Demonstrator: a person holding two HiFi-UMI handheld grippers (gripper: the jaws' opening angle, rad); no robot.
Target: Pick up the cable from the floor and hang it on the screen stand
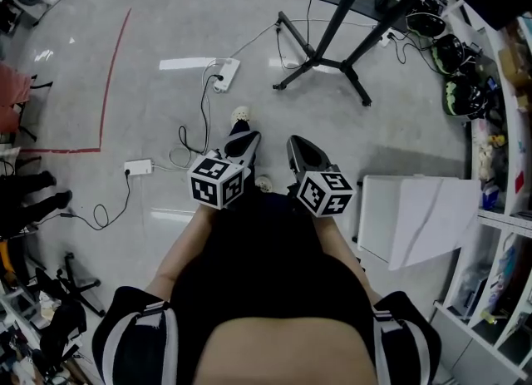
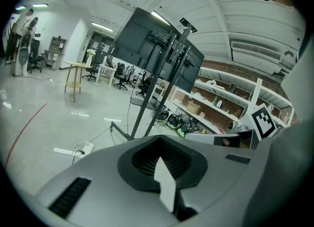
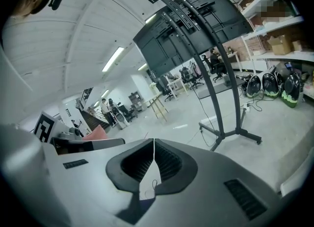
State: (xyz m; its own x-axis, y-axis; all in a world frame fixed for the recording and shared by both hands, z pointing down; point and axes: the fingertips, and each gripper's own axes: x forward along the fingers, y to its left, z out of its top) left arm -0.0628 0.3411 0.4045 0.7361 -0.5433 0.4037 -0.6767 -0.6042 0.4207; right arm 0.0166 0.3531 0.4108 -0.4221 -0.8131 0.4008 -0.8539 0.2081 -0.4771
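Left gripper [image 1: 242,144] and right gripper [image 1: 301,152] held side by side low in front of the body, both pointing forward and slightly down. Left jaws closed together, nothing between them; right jaws likewise pressed shut and empty. Black cable [image 1: 202,113] lying on the grey floor [image 1: 166,26], running from a white power strip [image 1: 225,73] down into loose loops just ahead and left of the left gripper, near a white adapter [image 1: 138,167]. Not touched by either gripper. Screen stand [image 1: 332,34] ahead and to the right, dark pole leaning up from splayed legs, well apart from both grippers; dark screens mounted high on it in both gripper views. Red tape line [image 1: 112,67] on the floor at far left. White panel [image 1: 416,217] just right of the right gripper, cluttered shelves [image 1: 499,209] along the right edge.
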